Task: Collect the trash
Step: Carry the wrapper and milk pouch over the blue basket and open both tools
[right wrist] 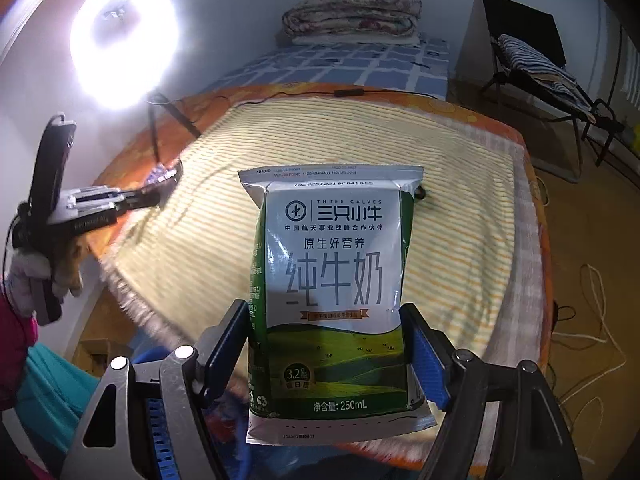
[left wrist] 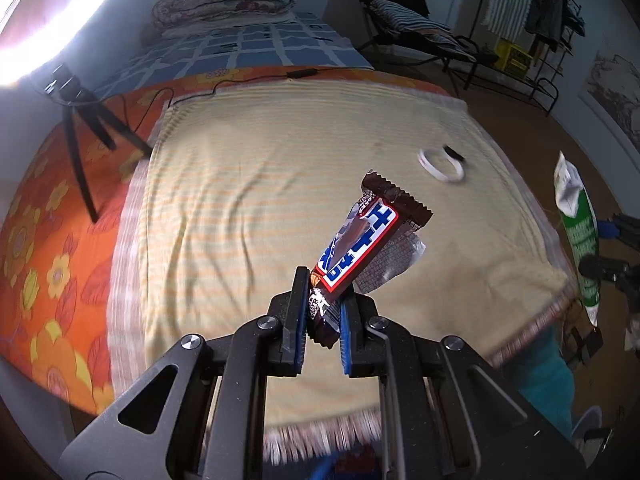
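Observation:
My left gripper (left wrist: 323, 322) is shut on the lower end of a brown, blue and white candy bar wrapper (left wrist: 360, 240), held up above the yellow striped blanket (left wrist: 260, 200). My right gripper (right wrist: 326, 344) is shut on a green and white 250 mL milk pouch (right wrist: 332, 280), held upright over the blanket's near edge. The pouch (left wrist: 576, 232) also shows at the right edge of the left wrist view. The left gripper (right wrist: 160, 184) shows at the left of the right wrist view. A white ring-shaped scrap (left wrist: 440, 164) with a small dark piece beside it lies on the blanket at the right.
The blanket lies on an orange flowered bedsheet (left wrist: 48, 264). A black tripod (left wrist: 86, 136) with a ring light (right wrist: 124, 36) stands at the left, its cable running along the blanket's far edge. Folded quilts (right wrist: 352, 12) lie at the bed's head. A chair (right wrist: 536, 64) stands to the right.

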